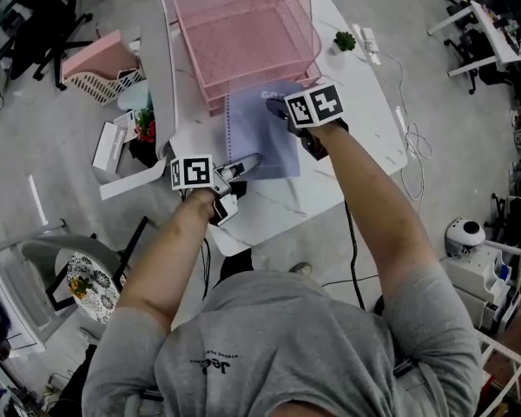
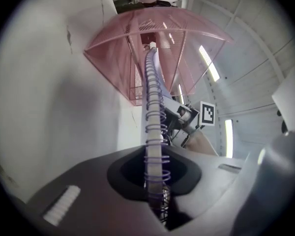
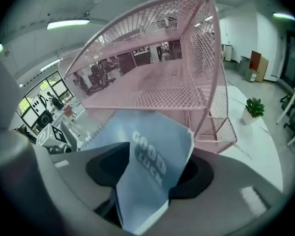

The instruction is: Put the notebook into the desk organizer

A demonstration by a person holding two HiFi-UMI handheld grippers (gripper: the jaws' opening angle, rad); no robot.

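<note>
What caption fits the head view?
The left gripper pinches the blue notebook by its spiral, the right gripper at its far corner, before the pink desk organizer.

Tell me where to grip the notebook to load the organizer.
Grip the notebook by the near end of its spiral spine, coming end-on from the near side as the left gripper does: the stiff spine points at the pink desk organizer.

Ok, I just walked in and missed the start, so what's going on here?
A person is working with a handheld gripper in each hand over a white table. The left gripper is clamped on the spiral edge of a blue notebook, just in front of the pink mesh desk organizer. The right gripper has the notebook's corner nearest the organizer between its jaws, but they look apart rather than pressing. The notebook isn't in the organizer yet.
</note>
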